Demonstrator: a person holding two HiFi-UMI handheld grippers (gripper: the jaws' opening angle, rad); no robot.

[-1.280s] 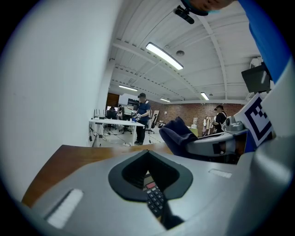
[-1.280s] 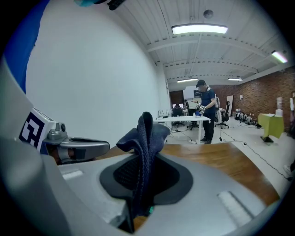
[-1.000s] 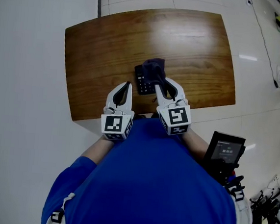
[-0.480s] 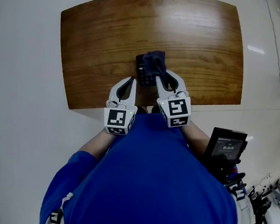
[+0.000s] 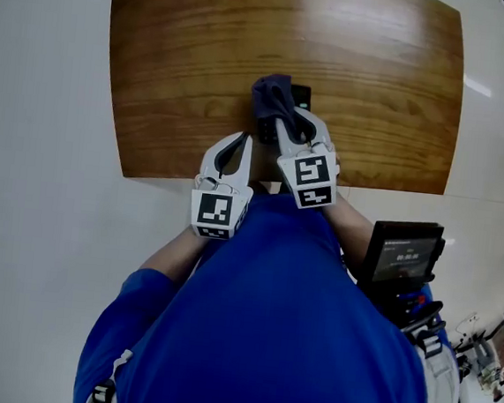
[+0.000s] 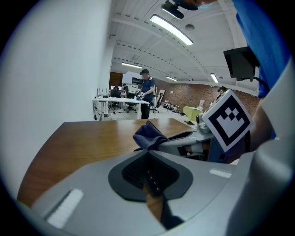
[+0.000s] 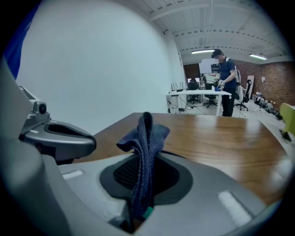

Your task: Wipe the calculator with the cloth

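The right gripper [image 5: 283, 121] is squeezing its jaws shut on the cloth [image 5: 269, 94]. It is pinching just one thin fold, and the rest is bunching up past the tips. The cloth is sitting on top of the calculator [image 5: 301, 95], so only a dark corner is showing. The calculator is lying on the table [image 5: 176, 74], close to the near edge. The left gripper [image 5: 242, 140] is pressing its jaws together with nothing between them. It is waiting just beside the calculator and does not seem to be touching it.

Some things could be going wrong soon. Nothing is holding the calculator down, so I think a hard rub could be pushing it along the smooth wood, maybe toward the edge. The fold in the right jaws is small, so I think the cloth could be slipping out if it is dragging. The cloth is also bunched, so it may be wiping only a little bit at a time.

Counting: one calculator, one cloth, one table, two grippers
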